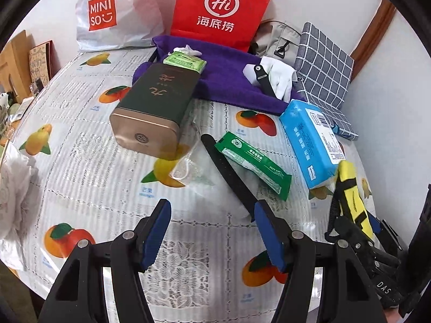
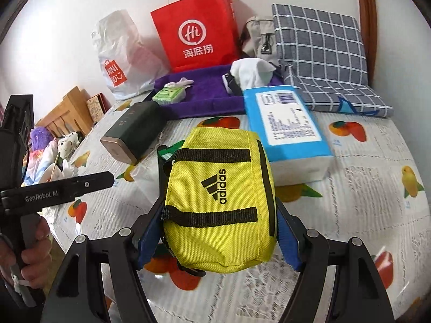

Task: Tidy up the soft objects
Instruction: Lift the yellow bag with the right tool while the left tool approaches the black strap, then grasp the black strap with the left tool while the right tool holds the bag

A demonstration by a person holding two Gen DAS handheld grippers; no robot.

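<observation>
Yellow pouch (image 2: 219, 207) clamped in the right tool (image 2: 219, 239), carried above the fruit-print surface (image 2: 363, 161).

Left wrist view: the left tool (image 1: 212, 231) stands about half open and holds nothing. Just beyond its right finger lie a black strap (image 1: 229, 177) and a green packet (image 1: 253, 161). The pouch shows at the right edge, beside the blue tissue pack (image 1: 309, 140).
Right wrist view: the pads press both flanks of the pouch, whose long axis runs away from the tool. The purple towel (image 2: 204, 91) lies straight ahead, with the tissue pack and dark tin (image 2: 134, 132) either side of the path. The left tool stands well off to the left.
</observation>
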